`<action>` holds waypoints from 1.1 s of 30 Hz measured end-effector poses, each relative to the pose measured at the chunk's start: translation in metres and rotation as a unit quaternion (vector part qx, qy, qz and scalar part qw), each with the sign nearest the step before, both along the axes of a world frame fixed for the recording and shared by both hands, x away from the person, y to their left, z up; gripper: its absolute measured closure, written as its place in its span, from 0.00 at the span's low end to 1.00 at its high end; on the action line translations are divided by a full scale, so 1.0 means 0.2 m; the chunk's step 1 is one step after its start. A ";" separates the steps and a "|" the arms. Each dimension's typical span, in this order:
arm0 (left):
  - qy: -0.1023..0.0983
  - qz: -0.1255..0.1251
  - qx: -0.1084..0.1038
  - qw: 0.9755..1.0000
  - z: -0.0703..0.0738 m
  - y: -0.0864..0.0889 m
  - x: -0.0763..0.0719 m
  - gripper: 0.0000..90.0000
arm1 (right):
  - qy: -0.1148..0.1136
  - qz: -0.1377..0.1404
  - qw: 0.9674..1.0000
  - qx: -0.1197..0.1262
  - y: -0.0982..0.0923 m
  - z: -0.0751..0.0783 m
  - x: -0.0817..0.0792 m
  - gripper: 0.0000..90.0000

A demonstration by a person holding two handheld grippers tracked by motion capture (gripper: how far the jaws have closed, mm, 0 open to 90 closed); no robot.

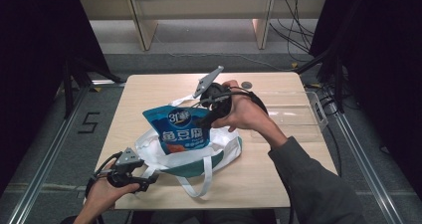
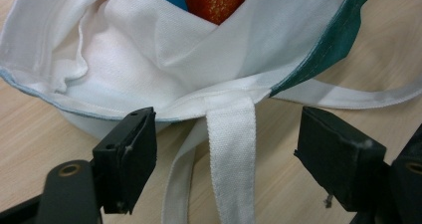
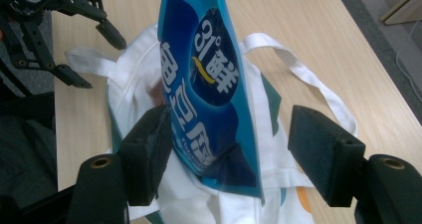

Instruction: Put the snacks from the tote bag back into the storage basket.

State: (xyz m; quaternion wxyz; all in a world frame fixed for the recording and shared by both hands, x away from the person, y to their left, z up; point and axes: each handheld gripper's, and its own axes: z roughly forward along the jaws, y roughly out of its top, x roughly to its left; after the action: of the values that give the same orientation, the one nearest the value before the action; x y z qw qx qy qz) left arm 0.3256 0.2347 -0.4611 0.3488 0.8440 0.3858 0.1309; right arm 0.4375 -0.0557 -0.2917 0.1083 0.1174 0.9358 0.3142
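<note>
While your left gripper (image 1: 149, 179) rests low at the near left edge of the table (image 1: 278, 169), its jaws stand apart with the white strap (image 2: 231, 149) of the cloth bag (image 1: 219, 149) running between them. In the left gripper view neither pad presses on that strap; the bag's hemmed rim lies just beyond the jaw tips.

Your right gripper (image 3: 229, 149) is up over the middle of the table, held in your right hand (image 1: 244, 112). The blue snack pouch (image 1: 181, 129) stands upright in the mouth of the bag, its lower part down inside the white cloth and its top clear above the rim. In the right gripper view the pouch sits edge-on between your jaws. The left pad lies against the pouch's side, while the right pad stands well clear of it, so the jaws are apart and not clamped on it.

The bag lies spread on the wood with its green-trimmed side toward the right. One strap loops toward the near edge. A clear plastic tray (image 1: 293, 117) sits on the table just beyond your right hand.
</note>
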 end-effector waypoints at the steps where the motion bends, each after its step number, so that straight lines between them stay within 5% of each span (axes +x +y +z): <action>1: 0.002 -0.006 0.004 1.000 0.00 0.00 0.00 0.26 | -0.002 0.002 1.000 -0.003 0.01 0.00 0.01 0.40; 22: 0.001 -0.003 0.005 1.000 0.00 0.00 0.00 0.26 | 0.026 0.040 0.998 -0.042 0.23 0.09 0.10 0.63; 29: -0.003 -0.008 0.009 1.000 0.00 0.00 0.00 0.26 | 0.027 0.030 0.997 -0.066 0.27 0.09 0.12 0.68; 32: 0.000 -0.007 0.006 1.000 0.00 0.00 0.00 0.26 | 0.019 0.047 0.997 -0.060 0.29 0.08 0.15 0.70; 33: 0.000 -0.007 0.006 1.000 0.00 0.00 0.00 0.26 | 0.033 0.034 0.997 -0.067 0.30 0.07 0.14 0.71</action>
State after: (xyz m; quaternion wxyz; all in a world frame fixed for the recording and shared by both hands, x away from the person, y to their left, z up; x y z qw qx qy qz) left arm 0.3252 0.2340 -0.4620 0.3448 0.8486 0.3792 0.1310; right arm 0.4650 0.0041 -0.2768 0.0737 0.0880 0.9615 0.2498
